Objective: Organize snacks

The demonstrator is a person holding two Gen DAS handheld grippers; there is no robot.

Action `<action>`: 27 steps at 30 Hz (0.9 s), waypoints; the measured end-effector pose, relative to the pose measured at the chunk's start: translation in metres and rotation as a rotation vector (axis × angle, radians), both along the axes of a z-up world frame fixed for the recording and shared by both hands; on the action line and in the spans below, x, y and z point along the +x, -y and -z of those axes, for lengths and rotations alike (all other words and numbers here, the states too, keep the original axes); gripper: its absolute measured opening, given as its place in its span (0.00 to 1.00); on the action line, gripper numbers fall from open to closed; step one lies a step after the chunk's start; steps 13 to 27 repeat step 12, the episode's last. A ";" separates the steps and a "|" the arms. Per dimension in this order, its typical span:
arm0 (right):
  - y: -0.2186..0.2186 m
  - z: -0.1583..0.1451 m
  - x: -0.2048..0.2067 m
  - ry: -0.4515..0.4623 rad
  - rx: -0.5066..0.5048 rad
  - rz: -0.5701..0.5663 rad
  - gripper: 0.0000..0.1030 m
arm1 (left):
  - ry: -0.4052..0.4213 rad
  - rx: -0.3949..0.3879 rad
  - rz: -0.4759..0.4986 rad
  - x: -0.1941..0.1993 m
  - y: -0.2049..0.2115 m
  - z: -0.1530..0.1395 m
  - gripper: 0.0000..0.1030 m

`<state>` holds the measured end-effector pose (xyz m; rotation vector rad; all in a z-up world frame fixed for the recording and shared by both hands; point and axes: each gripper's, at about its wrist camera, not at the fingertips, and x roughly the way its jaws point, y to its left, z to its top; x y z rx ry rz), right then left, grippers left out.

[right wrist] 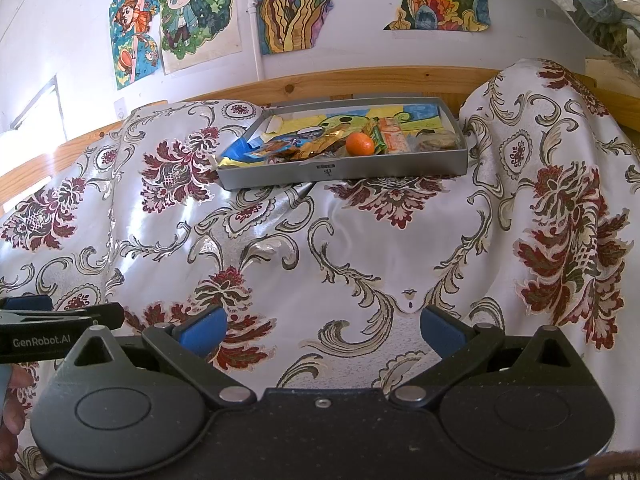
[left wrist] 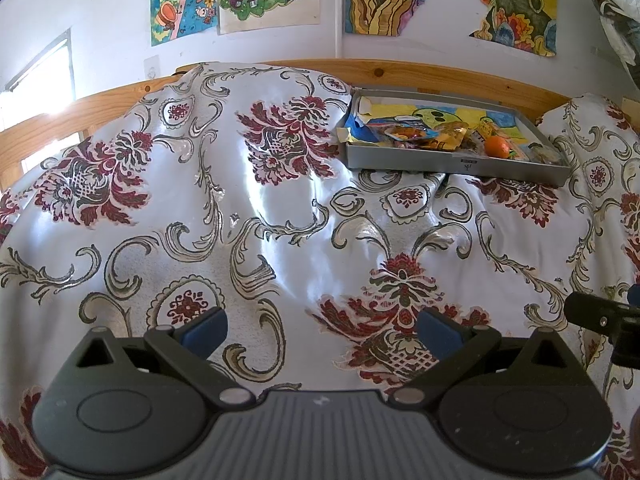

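- Left gripper (left wrist: 322, 330): jaws spread wide, nothing between the blue pads (left wrist: 204, 330); held low over the near part of the cloth.
- Right gripper (right wrist: 322, 330): likewise released and empty, beside the left one, over the near edge of the cloth.
- Grey tray (right wrist: 400, 166): shallow, rigid, flat on the patterned cloth (right wrist: 360, 248) toward its far edge, just before the wooden rail (right wrist: 360, 78); lined with a coloured drawing.
- Snacks, all inside the tray, along its near wall:
  - Orange fruit (right wrist: 360, 144), round, near the middle; probably firm yet bruisable, apt to roll; best taken across its widest part.
  - Foil and plastic packets (right wrist: 320, 146), left of the fruit; likely light, crinkly, slippery; best pinched at a sealed edge.
  - Orange wrapped bar (right wrist: 394, 138) and a brownish item in clear wrap (right wrist: 438, 142), toward the right end; contents not identifiable, possibly crumbly.
- Surroundings: glossy cloth in folds and humps, raised mound at the right edge; drawings (right wrist: 180, 20) on the wall behind.
- Obstructions: none between grippers and tray; packets overlapping, low tray wall limiting a level approach from the near side.
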<state>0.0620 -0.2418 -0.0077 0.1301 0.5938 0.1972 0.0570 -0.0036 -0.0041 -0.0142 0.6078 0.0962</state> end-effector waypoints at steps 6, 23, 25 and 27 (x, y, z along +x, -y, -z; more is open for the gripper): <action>0.000 0.000 0.000 0.000 0.000 0.000 0.99 | -0.020 -0.025 0.007 0.003 -0.001 -0.003 1.00; 0.000 0.000 0.000 0.001 -0.001 0.000 0.99 | -0.007 -0.032 0.021 0.001 -0.002 -0.004 1.00; 0.000 0.000 0.000 0.001 -0.001 0.000 0.99 | -0.007 -0.032 0.021 0.001 -0.002 -0.004 1.00; 0.000 0.000 0.000 0.001 -0.001 0.000 0.99 | -0.007 -0.032 0.021 0.001 -0.002 -0.004 1.00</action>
